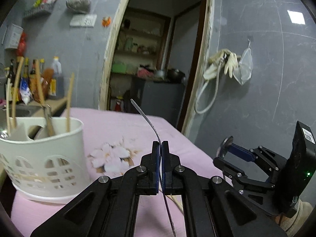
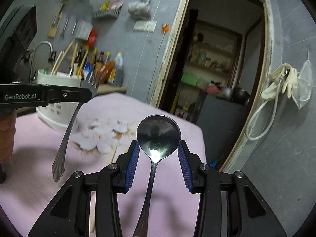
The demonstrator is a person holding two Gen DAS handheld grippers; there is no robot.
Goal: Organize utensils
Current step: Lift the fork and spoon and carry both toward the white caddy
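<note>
Two utensils are in the air at once: the left gripper (image 1: 160, 144) is clamped tight on a fork (image 2: 66, 136), gripped near its neck with the tines up beyond the pads and the handle hanging down over the pink tablecloth (image 1: 126, 124); the right gripper (image 2: 159, 152) carries a spoon (image 2: 158, 136), bowl up between the blue pads (image 2: 133, 164), which stand apart at bowl width, so the actual contact point isn't visible and I can't tell how firmly it's pinched. White caddy (image 1: 42, 154) sits on the cloth to the left of the left gripper, already holding chopsticks (image 1: 69, 102) and a ladle-like handle; from the right wrist view it's behind the left gripper. My read: next is dropping the fork into a free compartment. Do it well by swinging left over the caddy, keeping the fork near vertical, handle tip lined up over an open slot clear of the chopsticks, lowering until the tip is inside the rim, then opening. Fork is pinched edge-on so it may swivel; move slowly. Keep the spoon hand parked well right to avoid a clash, then repeat with the spoon. A loose chopstick (image 1: 176, 202) lies on the cloth under the left gripper, still to be collected
</note>
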